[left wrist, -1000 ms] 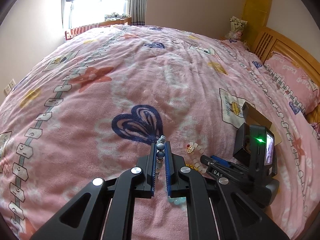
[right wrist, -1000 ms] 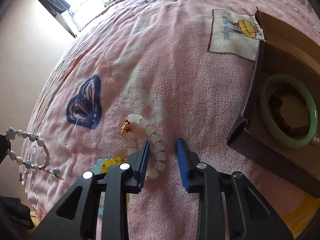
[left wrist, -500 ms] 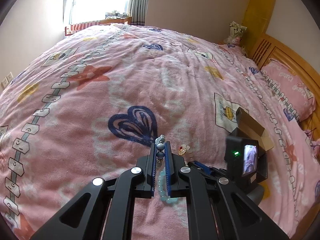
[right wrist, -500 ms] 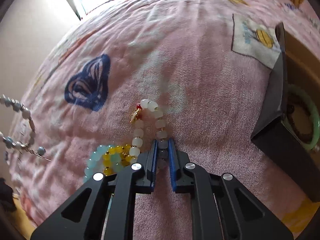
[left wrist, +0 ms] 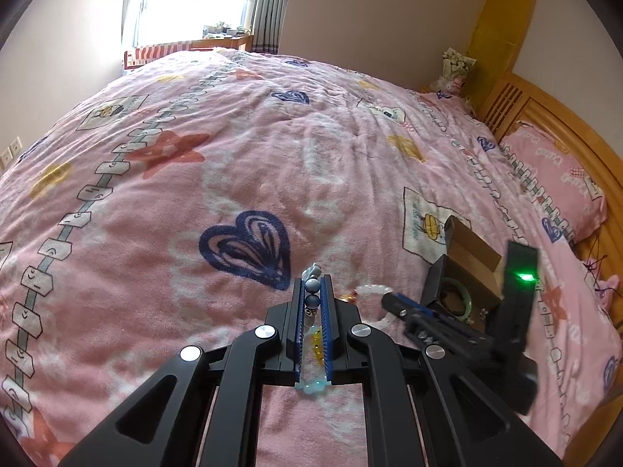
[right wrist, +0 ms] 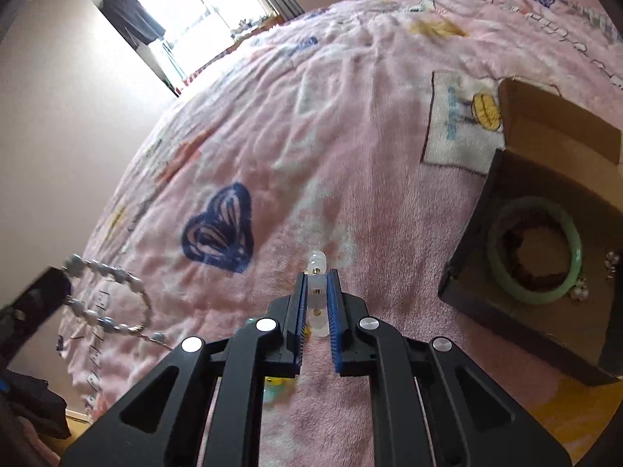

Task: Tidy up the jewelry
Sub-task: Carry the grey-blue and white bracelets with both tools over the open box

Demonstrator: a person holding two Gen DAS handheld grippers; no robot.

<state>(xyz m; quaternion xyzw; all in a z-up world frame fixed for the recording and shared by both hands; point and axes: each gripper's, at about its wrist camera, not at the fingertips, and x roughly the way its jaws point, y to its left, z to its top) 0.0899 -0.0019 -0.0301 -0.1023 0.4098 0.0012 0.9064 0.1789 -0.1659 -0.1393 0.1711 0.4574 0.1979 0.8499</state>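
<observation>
My left gripper (left wrist: 312,286) is shut on a grey-blue bead bracelet (left wrist: 312,296), held above the pink blanket; the bracelet hangs at the left of the right wrist view (right wrist: 105,295). My right gripper (right wrist: 318,276) is shut on a white bead bracelet (right wrist: 317,272), lifted off the blanket; in the left wrist view the white bracelet (left wrist: 370,288) hangs at the right gripper's tip. A yellow and pale-blue bead bracelet (left wrist: 316,346) lies on the blanket under my left gripper. An open cardboard box (right wrist: 506,334) at the right holds a green bangle (right wrist: 494,249) around a dark bead bracelet.
The pink blanket (left wrist: 233,163) covers the whole bed. A wooden headboard (left wrist: 560,124) and a pink pillow (left wrist: 557,179) are at the far right. A window (left wrist: 194,0) is at the far end, a wall to the left.
My right gripper closed on the white bead bracelet and lifted it off the blanket, turning toward the box. My left gripper rose a little, still holding the grey-blue bracelet.
</observation>
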